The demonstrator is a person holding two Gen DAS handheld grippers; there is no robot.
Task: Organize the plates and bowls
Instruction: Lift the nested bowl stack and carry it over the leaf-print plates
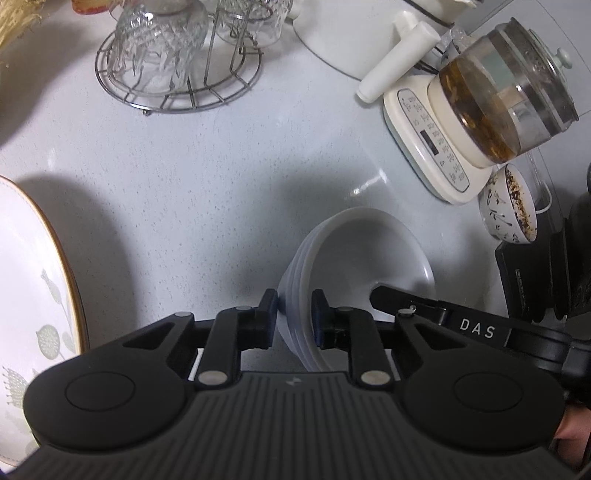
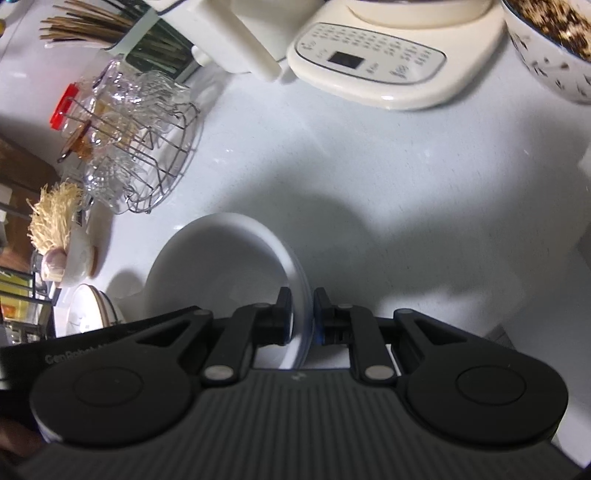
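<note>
White bowl: a plain white bowl [image 1: 364, 254] with a ribbed outer wall is seen on the pale speckled countertop [image 1: 192, 192], below centre in the left wrist view, and its rim is gripped on two opposite sides.
Left gripper: the left gripper [image 1: 294, 317] is closed narrowly on the bowl's left wall, one pad being set outside on the ribs and the other inside the bowl.
Right gripper: the right gripper [image 2: 302, 314] is clamped on the bowl's [image 2: 221, 258] other rim, one finger inside and one outside; in the left wrist view its black finger [image 1: 402, 299] is seen reaching into the bowl.
Plate: a large white plate [image 1: 33, 295] with a gold rim and a leaf pattern is seen at the left edge of the left wrist view, well apart from the bowl.
Small bowl: a patterned small bowl [image 1: 508, 206], holding dark speckled contents, is placed just beside the kettle base.
Kettle: a glass kettle [image 1: 506, 92] with brown liquid is seated on a cream base with a button panel [image 1: 432, 147], beyond the white bowl to the right.
Glass rack: upturned cut glasses [image 1: 159, 40] are held on a round wire rack [image 1: 177, 92] at the far side of the countertop.
Chopsticks: a bundle of chopsticks [image 2: 85, 22] in a holder is seen at the top left of the right wrist view.
</note>
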